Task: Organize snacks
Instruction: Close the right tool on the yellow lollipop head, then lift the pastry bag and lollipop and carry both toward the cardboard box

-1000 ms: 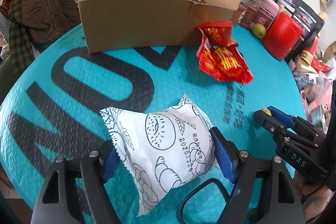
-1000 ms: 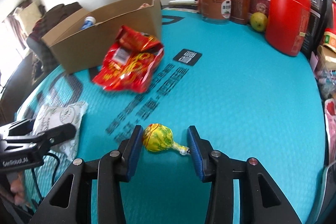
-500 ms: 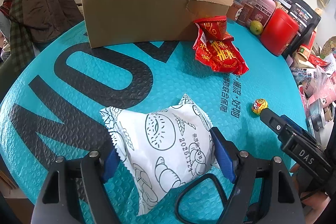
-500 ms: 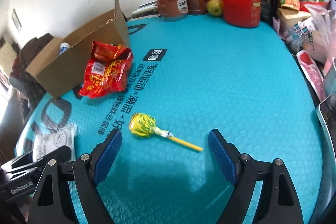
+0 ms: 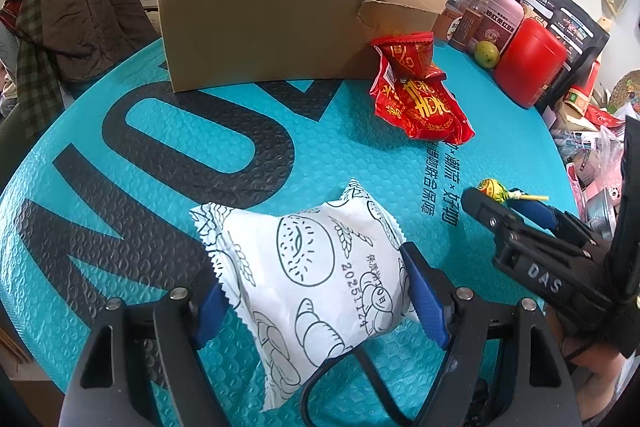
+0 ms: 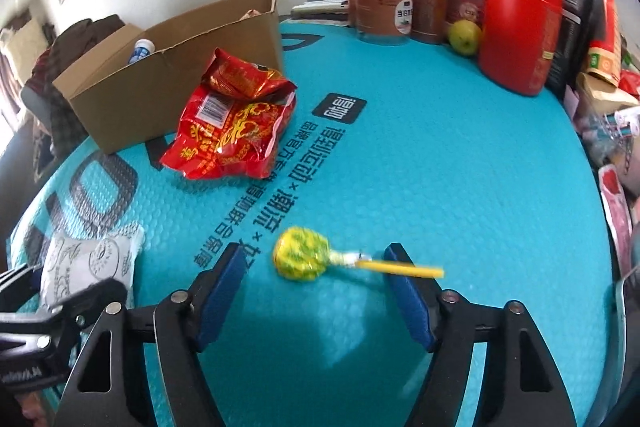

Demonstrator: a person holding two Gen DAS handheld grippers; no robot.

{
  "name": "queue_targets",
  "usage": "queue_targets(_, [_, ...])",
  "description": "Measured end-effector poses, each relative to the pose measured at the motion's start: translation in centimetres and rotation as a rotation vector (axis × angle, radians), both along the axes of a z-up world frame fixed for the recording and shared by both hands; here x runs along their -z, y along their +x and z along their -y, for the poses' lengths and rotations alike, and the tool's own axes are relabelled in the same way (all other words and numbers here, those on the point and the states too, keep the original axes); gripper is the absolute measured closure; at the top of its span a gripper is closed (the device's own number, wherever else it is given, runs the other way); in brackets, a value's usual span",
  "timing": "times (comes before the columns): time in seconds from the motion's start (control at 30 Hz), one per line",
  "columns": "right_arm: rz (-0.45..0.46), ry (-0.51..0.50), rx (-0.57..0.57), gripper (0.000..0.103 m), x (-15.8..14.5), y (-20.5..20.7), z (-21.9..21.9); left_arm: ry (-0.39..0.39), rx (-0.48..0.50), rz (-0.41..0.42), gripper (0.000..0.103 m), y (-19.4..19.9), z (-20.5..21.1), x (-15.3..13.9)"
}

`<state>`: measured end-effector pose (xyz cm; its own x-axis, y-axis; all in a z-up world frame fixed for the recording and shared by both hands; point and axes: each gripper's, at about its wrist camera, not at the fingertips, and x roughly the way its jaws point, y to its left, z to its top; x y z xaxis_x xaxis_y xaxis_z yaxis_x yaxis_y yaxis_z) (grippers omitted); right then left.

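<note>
A white pastry bag (image 5: 312, 275) printed with bread drawings sits between the blue pads of my left gripper (image 5: 316, 301), which press on both its sides just above the teal mat. The same bag (image 6: 88, 259) shows at the lower left of the right wrist view. A yellow lollipop (image 6: 302, 259) lies on the mat, its stick pointing right. My right gripper (image 6: 314, 261) straddles it with its jaws closing, the pads clear of the candy. From the left wrist view, the lollipop (image 5: 494, 189) lies just past the right gripper (image 5: 500, 203).
An open cardboard box (image 5: 272, 35) with a few snacks inside stands at the back of the teal mat (image 6: 440, 167). A red snack bag (image 5: 420, 103) lies beside it. Jars, a red canister (image 6: 520, 27) and a green fruit (image 6: 464, 35) line the far right edge. Clothes hang at the left.
The right gripper's jaws, narrow around the lollipop a second ago, spread wide and pulled back, then moved in again and narrowed. The left gripper and its bag have not moved.
</note>
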<state>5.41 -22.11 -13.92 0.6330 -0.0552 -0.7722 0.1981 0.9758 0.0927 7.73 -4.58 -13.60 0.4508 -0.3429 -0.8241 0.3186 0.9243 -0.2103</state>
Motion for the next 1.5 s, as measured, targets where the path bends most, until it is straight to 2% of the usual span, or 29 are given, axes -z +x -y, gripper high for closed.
queue_targets(0.1, [0.004,-0.018,0.014,0.044,0.0,0.3,0.1,0.000,-0.001,0.001,0.025,0.0,-0.1,0.0])
queue_targets(0.17, [0.003,-0.034,0.013,0.066,0.0,0.3,0.0,-0.001,0.000,0.000,0.025,0.0,-0.1,0.0])
queue_targets(0.23, [0.006,-0.035,0.013,0.077,0.0,0.3,0.0,-0.001,0.001,0.000,0.025,0.0,-0.1,0.0])
queue_targets(0.57, [0.027,-0.002,-0.046,0.077,-0.9,-0.7,-0.6,-0.024,0.001,-0.005,0.027,-0.2,-0.5,-0.4])
queue_targets(0.97, [0.047,0.035,-0.140,0.077,-2.5,-3.4,-2.4,-0.044,0.014,0.060,0.029,-2.5,-0.7,-2.5])
queue_targets(1.23, [0.100,0.048,-0.194,0.077,-4.6,-5.3,-3.8,-0.090,0.009,0.161,0.029,-4.3,-1.4,-5.7])
queue_targets(1.5, [0.181,0.045,-0.243,0.077,-8.1,-6.1,-4.8,-0.118,0.009,0.281,0.029,-5.2,-2.1,-9.7])
